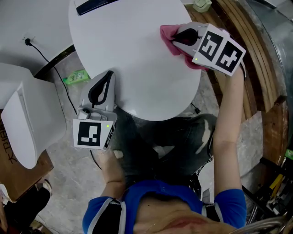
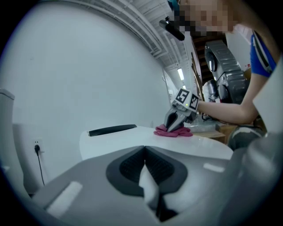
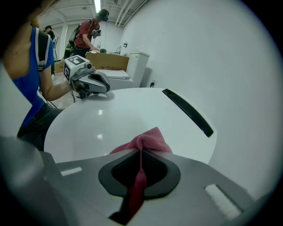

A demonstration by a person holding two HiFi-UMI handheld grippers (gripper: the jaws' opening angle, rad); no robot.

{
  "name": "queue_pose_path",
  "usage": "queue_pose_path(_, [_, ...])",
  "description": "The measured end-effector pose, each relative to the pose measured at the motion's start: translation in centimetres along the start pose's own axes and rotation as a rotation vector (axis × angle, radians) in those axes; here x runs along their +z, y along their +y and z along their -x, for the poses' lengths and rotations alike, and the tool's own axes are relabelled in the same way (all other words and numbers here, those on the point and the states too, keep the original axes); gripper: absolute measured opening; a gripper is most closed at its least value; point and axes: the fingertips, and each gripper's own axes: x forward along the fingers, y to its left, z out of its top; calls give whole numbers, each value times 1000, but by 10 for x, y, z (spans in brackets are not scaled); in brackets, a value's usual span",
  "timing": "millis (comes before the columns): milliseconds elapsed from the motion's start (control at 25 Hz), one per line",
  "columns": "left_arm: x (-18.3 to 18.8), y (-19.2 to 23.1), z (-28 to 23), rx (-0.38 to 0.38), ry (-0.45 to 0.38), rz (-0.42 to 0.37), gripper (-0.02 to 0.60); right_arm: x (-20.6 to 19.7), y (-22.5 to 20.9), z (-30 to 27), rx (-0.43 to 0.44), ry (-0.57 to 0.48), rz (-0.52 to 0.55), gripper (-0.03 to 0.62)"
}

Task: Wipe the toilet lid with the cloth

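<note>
- Head view: right tool [image 1: 177, 39] sits at far-right rim of toilet lid [image 1: 132, 59]. Jaws clamped hard on pink cloth [image 1: 168, 33].
- Right gripper view: one fold of cloth runs back between the closed pads, and the rest is bunched ahead of the tips, lying on the lid. Prob. held low so cloth, not the plastic tips, rubs the surface.
- Left tool [image 1: 106, 77] at lid's near-left rim, tips on or just at the rim. Jaws together, nothing gripped that I can make out. Pale sliver shows behind the tips, prob. lid seen thru the gap.
- My read: left tool is there to steady the lid and is out of the wipe path.
- Task: cloth is down on lid, so wiping looks under way. Most of lid not under cloth yet.
- Room: broad bare lid between the two tools gives an open sweep toward lid centre and near rim.
- Edges: black hinge strip [image 1: 94, 5] along lid's far edge. Rim lies right beside the cloth, so an outward push could drop it off.
- Wood planks [image 1: 238, 23] just beyond lid's right side, and person's legs [image 1: 183, 137] below near rim.
</note>
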Motion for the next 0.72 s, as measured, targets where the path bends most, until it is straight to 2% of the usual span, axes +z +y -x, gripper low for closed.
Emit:
queue_pose_path(480, [2,1,0,3,-11,3,3,24,10,-9,42,-24,41,11])
queue_pose_path(720, [-5,-1,2,0,32,6,3,38,16,-14,64,-38,65,11])
